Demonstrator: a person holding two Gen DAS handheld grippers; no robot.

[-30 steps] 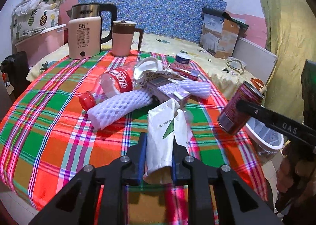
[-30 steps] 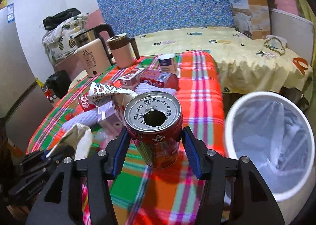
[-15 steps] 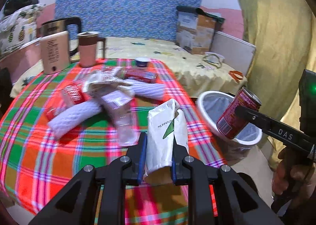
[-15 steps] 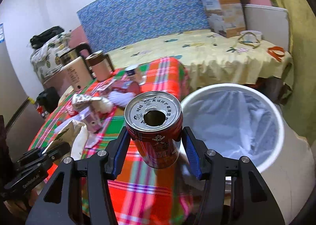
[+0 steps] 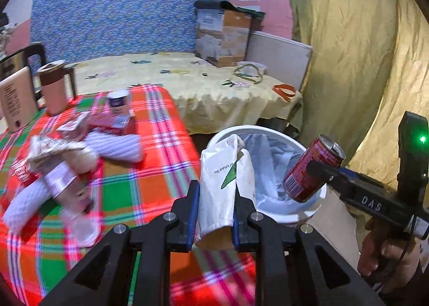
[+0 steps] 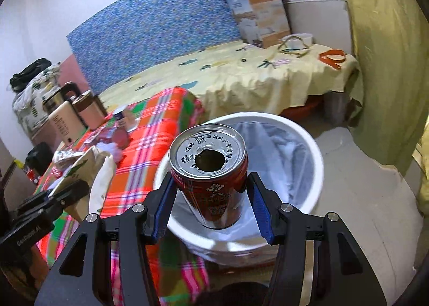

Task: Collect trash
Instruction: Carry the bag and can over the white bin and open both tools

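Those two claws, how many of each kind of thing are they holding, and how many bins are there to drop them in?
Cans: 1, in the right gripper
Paper bags: 1, in the left gripper
Bins: 1
Total: 3

A: What trash is being carried?

B: A red can (image 6: 211, 180) with its silver top punched open, tilted over the bin (image 6: 308, 145). Also a crumpled white paper bag (image 5: 222, 185) with a green mark, upright, at the bin's near rim.

A: And the bin?

B: Round, white, lined with a pale bag, on the floor just beside the table.

A: Anything left on the table (image 5: 150, 172)?

B: White foam nets (image 5: 118, 145), a small red carton (image 5: 112, 123), wrappers, blurred, in a loose heap.
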